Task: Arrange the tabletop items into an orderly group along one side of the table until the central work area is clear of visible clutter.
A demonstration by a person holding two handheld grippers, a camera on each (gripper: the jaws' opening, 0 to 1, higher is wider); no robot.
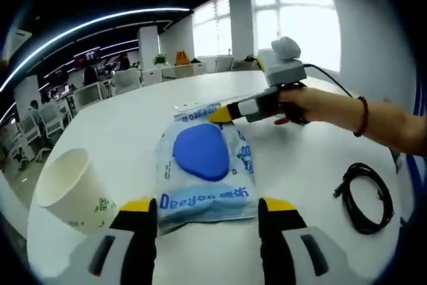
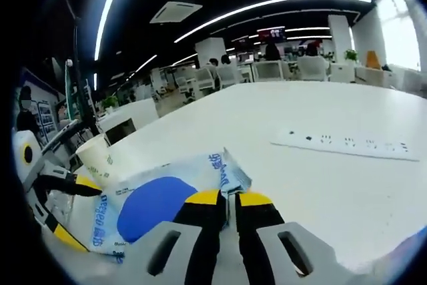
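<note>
A blue-and-white wet-wipes pack [image 1: 203, 171] lies flat on the white table [image 1: 313, 165]. My left gripper [image 1: 208, 205] stands open, its yellow-tipped jaws on either side of the pack's near edge. The right gripper [image 1: 225, 113], held by a hand, reaches in from the right to the pack's far end. In the right gripper view my right gripper [image 2: 229, 197] is shut on the end seal of the pack [image 2: 153, 208]. The open left gripper [image 2: 75, 210] shows at the pack's other end. A white paper cup [image 1: 70, 188] lies on its side left of the pack.
A coiled black cable [image 1: 363, 195] lies to the right of the pack. A white power strip [image 2: 347, 141] lies flat farther out on the table. The paper cup [image 2: 97, 155] shows beside the left gripper. Office desks and chairs stand beyond the table's edge.
</note>
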